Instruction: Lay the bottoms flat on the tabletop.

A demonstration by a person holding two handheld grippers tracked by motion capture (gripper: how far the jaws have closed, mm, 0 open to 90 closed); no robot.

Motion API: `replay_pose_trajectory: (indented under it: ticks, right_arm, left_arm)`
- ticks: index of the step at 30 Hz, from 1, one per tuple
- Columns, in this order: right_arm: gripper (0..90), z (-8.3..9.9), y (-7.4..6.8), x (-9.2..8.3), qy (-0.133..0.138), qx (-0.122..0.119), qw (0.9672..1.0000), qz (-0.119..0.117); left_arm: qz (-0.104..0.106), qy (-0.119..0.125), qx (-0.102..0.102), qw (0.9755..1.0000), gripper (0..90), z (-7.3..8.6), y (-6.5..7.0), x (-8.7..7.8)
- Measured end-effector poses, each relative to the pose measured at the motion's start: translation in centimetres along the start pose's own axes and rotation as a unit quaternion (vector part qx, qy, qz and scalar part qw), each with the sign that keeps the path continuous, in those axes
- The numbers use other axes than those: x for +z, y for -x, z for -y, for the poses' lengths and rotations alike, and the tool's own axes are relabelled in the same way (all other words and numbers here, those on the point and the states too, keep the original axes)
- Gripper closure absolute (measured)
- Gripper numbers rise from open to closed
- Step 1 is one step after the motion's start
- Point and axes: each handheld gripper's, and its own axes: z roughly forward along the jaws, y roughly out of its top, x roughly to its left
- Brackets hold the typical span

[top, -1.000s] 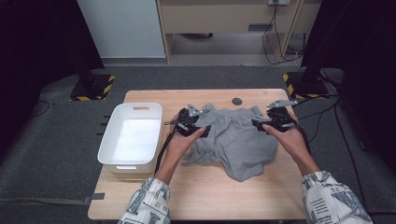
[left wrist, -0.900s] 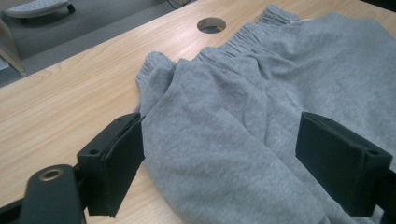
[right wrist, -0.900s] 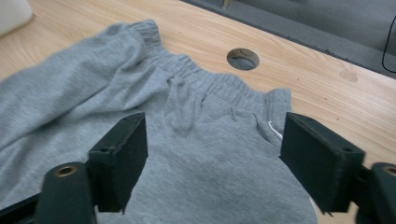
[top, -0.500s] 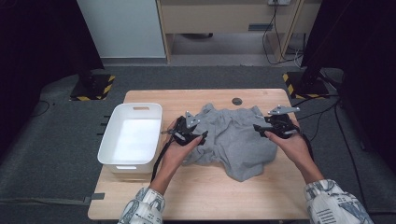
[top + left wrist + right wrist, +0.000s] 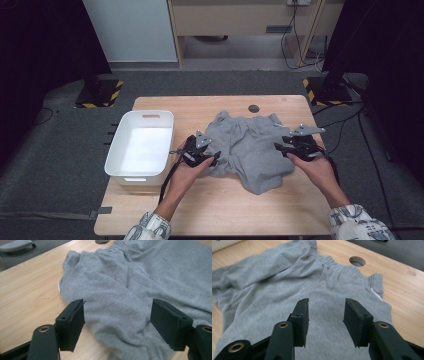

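We found a crumpled grey fleece garment with a gathered elastic waistband (image 5: 247,147) lying on the light wooden table (image 5: 210,210), right of centre, its waistband toward the far edge near a small round hole in the tabletop (image 5: 254,108). A white rectangular plastic bin (image 5: 141,148) stood at the table's left, just beside the garment. The left gripper (image 5: 216,158) sat at the garment's left edge; its jaws had just been closing, yet stood apart with cloth between them, unpressed. The right gripper (image 5: 278,147) sat at the right edge; its jaws had likewise been closing, narrower, cloth beneath them, pads (image 5: 302,320) not yet pinching.
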Motion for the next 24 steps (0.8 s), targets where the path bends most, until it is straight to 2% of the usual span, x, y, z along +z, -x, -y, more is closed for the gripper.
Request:
replay_pose_trajectory:
  ticks: [11, 13, 17, 24]
  right_arm:
    - [59.5, 2.3, -0.7, -1.2, -0.003, 0.000, 1.0000, -0.003]
    - [59.8, 2.8, -0.7, -1.3, -0.005, -0.003, 1.0000, -0.002]
    - [60.6, 3.7, -0.8, -1.4, -0.007, 0.003, 1.0000, 0.001]
    - [61.9, 4.9, -1.2, -1.5, -0.003, 0.013, 0.9999, 0.007]
  left_arm:
    - [0.008, 0.003, -0.005, 1.0000, 25.4, 1.8, 0.5, -0.6]
    - [0.010, 0.006, -0.011, 0.9999, 24.9, 2.2, 0.4, -0.8]
    - [0.013, 0.005, -0.017, 0.9998, 24.8, 3.1, 0.5, -0.9]
    - [0.014, 0.003, -0.016, 0.9998, 24.6, 4.1, 0.7, -0.9]
